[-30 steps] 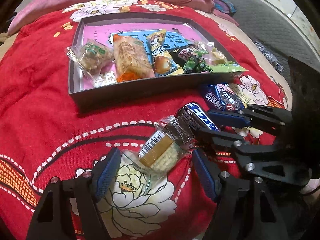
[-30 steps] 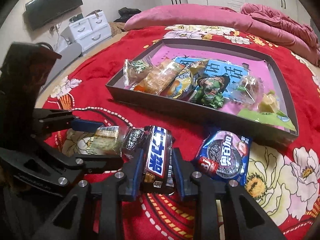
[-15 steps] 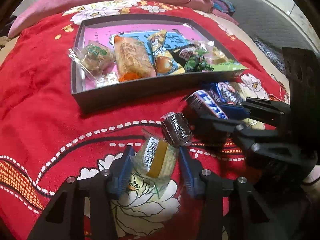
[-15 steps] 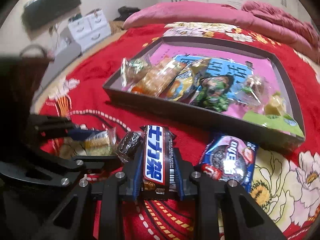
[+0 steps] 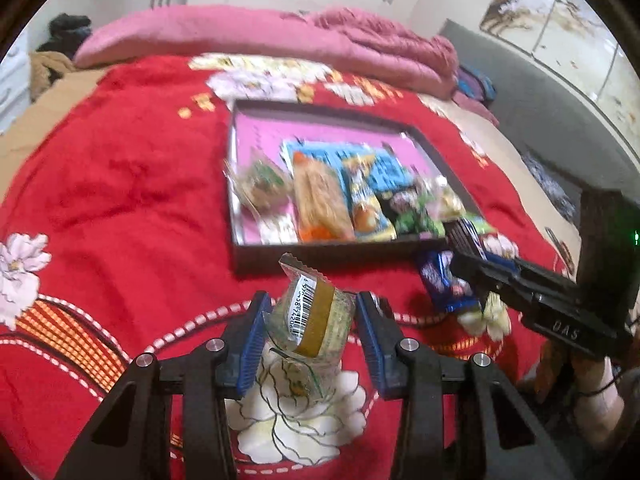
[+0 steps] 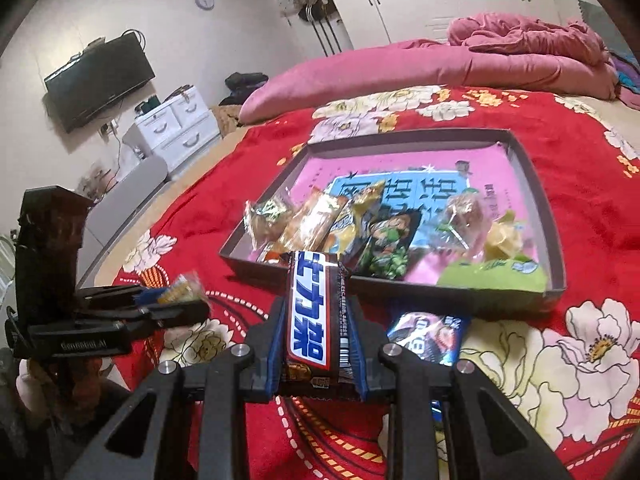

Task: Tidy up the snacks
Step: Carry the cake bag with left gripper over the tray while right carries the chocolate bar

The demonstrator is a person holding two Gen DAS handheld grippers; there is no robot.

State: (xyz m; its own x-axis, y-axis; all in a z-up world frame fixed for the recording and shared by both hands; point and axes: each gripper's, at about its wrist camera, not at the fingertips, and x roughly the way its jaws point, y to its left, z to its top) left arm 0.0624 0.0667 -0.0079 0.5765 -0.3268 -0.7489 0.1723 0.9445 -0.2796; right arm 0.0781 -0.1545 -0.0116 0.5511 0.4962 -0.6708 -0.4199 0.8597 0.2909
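Observation:
My left gripper (image 5: 310, 314) is shut on a clear-wrapped cake (image 5: 320, 312) with a yellow-brown label, held up off the red bedspread. In the right wrist view it shows at the left (image 6: 188, 300) with the cake (image 6: 182, 288) between its fingers. My right gripper (image 6: 316, 320) is shut on a brown chocolate bar (image 6: 314, 304) with blue and white lettering, lifted just before the tray's near wall. A dark shallow tray (image 6: 554, 220) with a pink floor holds several wrapped snacks. A blue cookie pack (image 6: 428, 336) lies on the bedspread in front of the tray.
The red flowered bedspread (image 5: 120, 184) spreads out to the left of the tray (image 5: 234, 184). Pink bedding (image 5: 280, 44) is heaped behind it. The right gripper (image 5: 464, 252) and a hand stand at the right, above the cookie pack (image 5: 444, 284). A grey floor runs along the bed's right side.
My left gripper has shut on the wrapped cake and raised it off the bedspread. My right gripper has lifted the chocolate bar toward the tray. Both views have tilted upward.

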